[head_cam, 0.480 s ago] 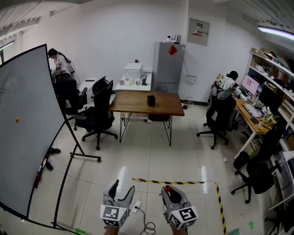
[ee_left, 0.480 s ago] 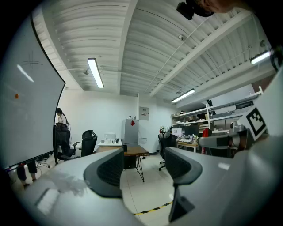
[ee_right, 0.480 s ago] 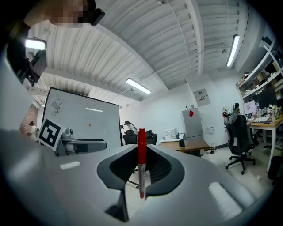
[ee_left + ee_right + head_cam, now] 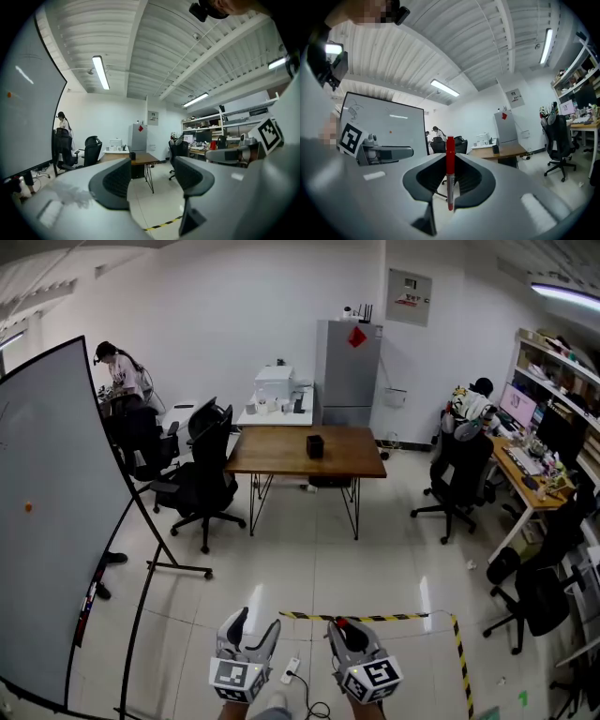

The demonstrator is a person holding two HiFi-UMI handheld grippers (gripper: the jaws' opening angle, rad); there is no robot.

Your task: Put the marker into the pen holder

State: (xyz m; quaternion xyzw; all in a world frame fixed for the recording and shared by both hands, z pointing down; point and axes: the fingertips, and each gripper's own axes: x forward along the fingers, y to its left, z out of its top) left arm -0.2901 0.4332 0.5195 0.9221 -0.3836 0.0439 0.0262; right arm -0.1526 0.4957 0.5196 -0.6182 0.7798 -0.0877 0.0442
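Grasp done, delivery pending: the right gripper [image 4: 345,634] clenches its jaws on the red marker [image 4: 450,159], the left gripper [image 4: 251,628] holds its jaws apart and empty, and the likely pen holder [image 4: 315,445] stands on the bench [image 4: 272,457], well apart.

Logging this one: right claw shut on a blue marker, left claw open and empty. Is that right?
Not quite. The marker is red, not blue; the right gripper view shows it. The rest stands: the right claw is shut on it, the left claw open and empty.

marker [image 4: 450,164]: red, upright, pinched in the right gripper [image 4: 449,157], near
holder [image 4: 315,445]: small, dark, standing mid far desk [image 4: 272,454]
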